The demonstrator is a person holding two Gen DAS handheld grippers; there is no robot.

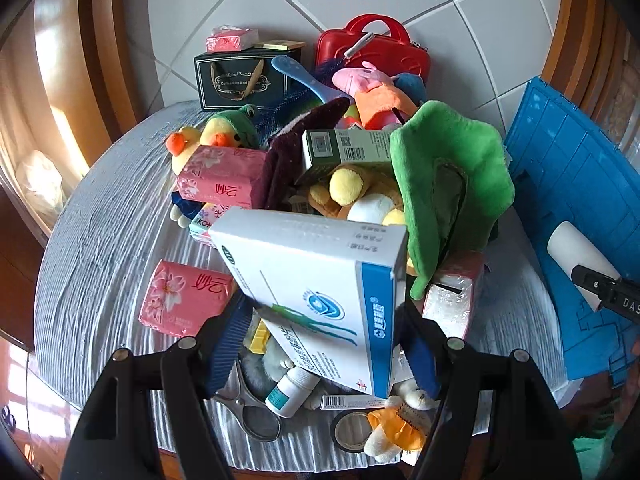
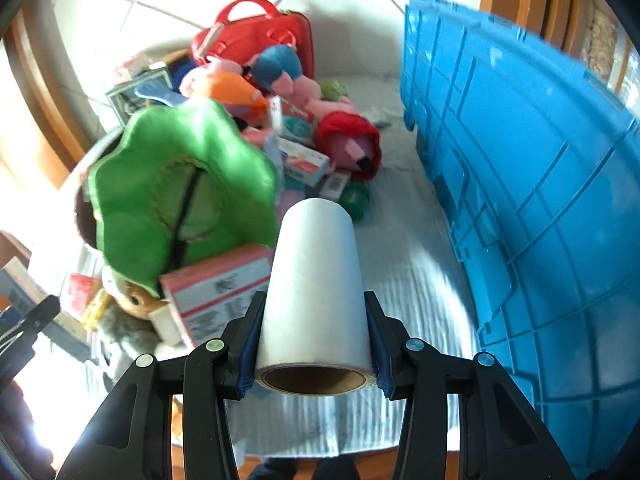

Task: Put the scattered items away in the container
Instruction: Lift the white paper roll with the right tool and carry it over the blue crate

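Observation:
My left gripper (image 1: 320, 320) is shut on a white and blue medicine box (image 1: 320, 280) and holds it tilted above the pile of scattered items. My right gripper (image 2: 314, 320) is shut on a white roll with a cardboard core (image 2: 316, 280), held above the table beside the blue plastic crate (image 2: 540, 184). The roll (image 1: 576, 256) and the crate (image 1: 580, 184) also show at the right in the left wrist view. A green plush (image 1: 448, 184) (image 2: 180, 184) lies on top of the pile.
The round table has a grey ribbed cloth (image 1: 100, 240). The pile holds pink tissue packs (image 1: 184, 300), plush toys (image 1: 224, 128), a small bottle (image 1: 292, 392), scissors (image 1: 248, 408) and a tape roll (image 1: 352, 432). A red case (image 1: 372, 52) and a black gift bag (image 1: 244, 80) stand behind.

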